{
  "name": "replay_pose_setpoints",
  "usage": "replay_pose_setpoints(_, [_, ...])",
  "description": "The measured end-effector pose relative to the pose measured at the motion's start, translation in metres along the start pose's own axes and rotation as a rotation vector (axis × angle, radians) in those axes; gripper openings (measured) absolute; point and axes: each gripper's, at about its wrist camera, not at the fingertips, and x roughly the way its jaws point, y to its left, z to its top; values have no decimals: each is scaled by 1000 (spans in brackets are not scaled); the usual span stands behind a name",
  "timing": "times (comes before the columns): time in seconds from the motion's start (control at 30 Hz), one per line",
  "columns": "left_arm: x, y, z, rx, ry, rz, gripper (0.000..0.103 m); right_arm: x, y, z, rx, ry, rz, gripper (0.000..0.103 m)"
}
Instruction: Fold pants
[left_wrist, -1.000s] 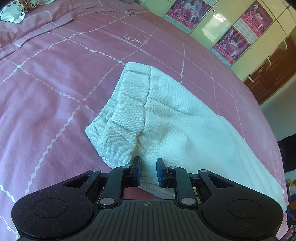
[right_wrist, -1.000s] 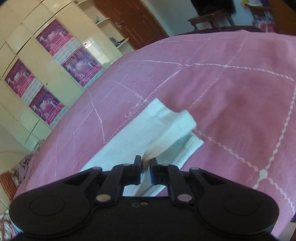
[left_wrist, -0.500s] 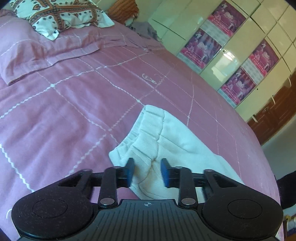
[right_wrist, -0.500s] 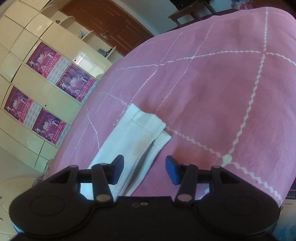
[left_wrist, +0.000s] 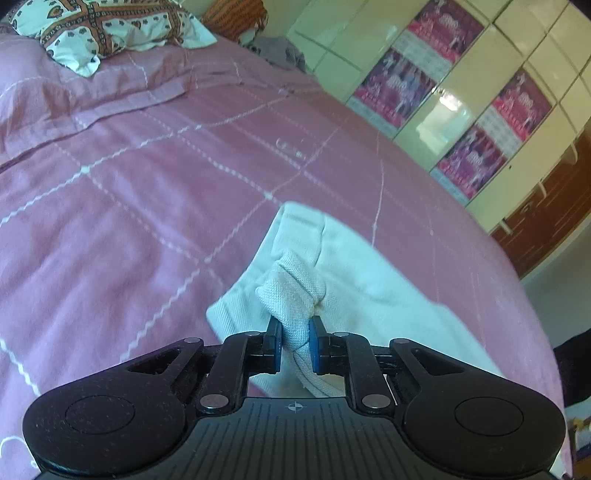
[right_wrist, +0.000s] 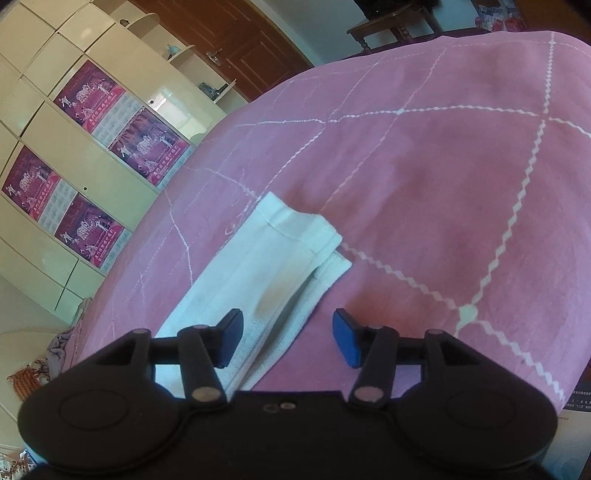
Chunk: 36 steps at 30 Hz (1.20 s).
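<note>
White pants (left_wrist: 362, 273) lie on a pink bedspread (left_wrist: 129, 177). My left gripper (left_wrist: 295, 343) is shut on a bunched fold of the waistband end and lifts it slightly off the bed. In the right wrist view the leg end of the pants (right_wrist: 280, 254) lies flat, its two hems stacked. My right gripper (right_wrist: 288, 339) is open and empty, hovering just above the pants' near edge, its left finger over the cloth and its right finger over the bedspread.
A patterned pillow (left_wrist: 107, 26) and a pink pillow (left_wrist: 85, 96) lie at the head of the bed. Cream wardrobes with magenta posters (left_wrist: 443, 88) line the far side. A brown door (right_wrist: 236, 48) and a small wooden table (right_wrist: 391, 22) stand beyond the bed.
My left gripper opened, then closed on the waistband fold and raised it. My right gripper let go of the leg hems, opened wide and drew back a little.
</note>
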Motion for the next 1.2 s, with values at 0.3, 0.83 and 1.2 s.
replay_pose_setpoints(0.3, [11,40,-9,-71,88,14,15,2,-4,4,20,5,10,55])
replay_pose_setpoints(0.83, [20,40,-13,-90,112,41,27,10,-1,6,38,-19,80,21])
replay_pose_setpoints(1.2, [-26,29,-3,3,19,233,52,1,21,7,-111,-125,-79,31])
